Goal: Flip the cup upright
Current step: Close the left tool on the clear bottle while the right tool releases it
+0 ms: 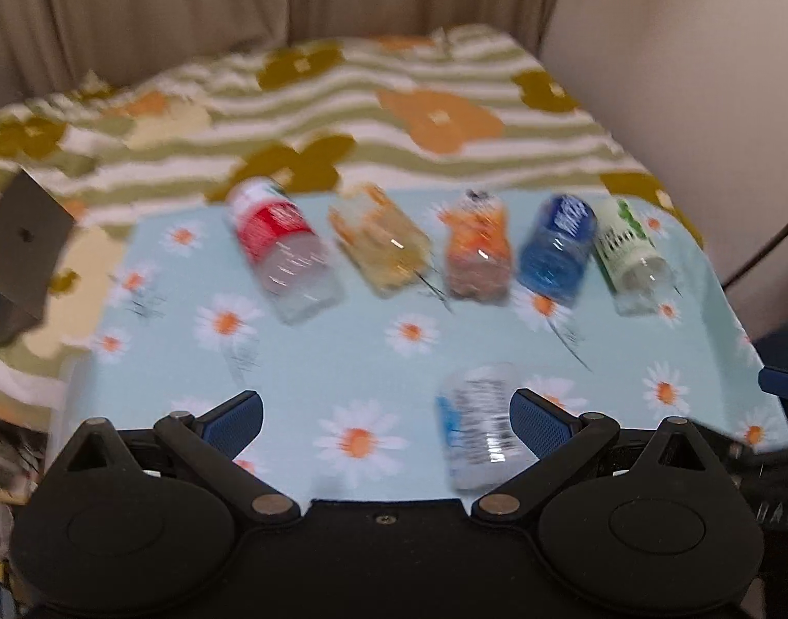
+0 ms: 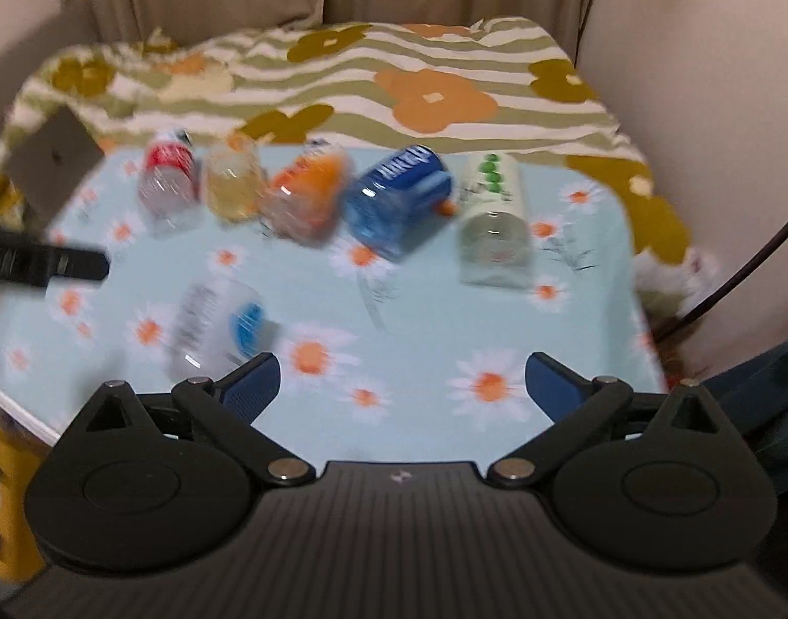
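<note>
Several clear printed cups lie on their sides on a daisy-print table. A row at the back holds red, yellow, orange, blue and green cups. One clear cup with a blue label lies nearer, just ahead of my left gripper, which is open, its right finger beside the cup. In the right wrist view this cup lies front left of my open, empty right gripper. Both views are blurred.
A striped flowered blanket covers the bed behind the table. A dark flat square object sits at the left. Curtains and a wall stand behind. A cable hangs at the right. The left gripper's finger shows at the left in the right wrist view.
</note>
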Motion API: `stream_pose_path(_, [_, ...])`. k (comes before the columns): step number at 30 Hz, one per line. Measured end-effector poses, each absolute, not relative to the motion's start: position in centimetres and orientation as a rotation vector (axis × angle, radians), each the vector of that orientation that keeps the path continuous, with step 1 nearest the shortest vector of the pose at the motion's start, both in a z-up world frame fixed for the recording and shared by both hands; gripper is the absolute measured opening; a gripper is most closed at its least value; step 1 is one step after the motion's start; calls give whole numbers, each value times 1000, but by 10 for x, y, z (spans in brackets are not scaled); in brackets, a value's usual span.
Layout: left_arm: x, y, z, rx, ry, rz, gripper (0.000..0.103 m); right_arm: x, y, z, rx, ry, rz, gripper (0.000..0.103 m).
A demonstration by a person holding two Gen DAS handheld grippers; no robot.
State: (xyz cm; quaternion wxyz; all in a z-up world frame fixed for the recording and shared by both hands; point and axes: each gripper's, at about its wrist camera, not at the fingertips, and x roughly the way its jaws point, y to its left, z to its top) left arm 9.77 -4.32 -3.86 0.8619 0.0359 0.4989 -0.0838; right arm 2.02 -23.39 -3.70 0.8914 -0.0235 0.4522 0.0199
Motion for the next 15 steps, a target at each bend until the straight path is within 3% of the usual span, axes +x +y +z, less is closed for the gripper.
stream_pose_path(15, [170,-106,-108,47,1419,-133,97,40,-317,-96,179,1047,102,103])
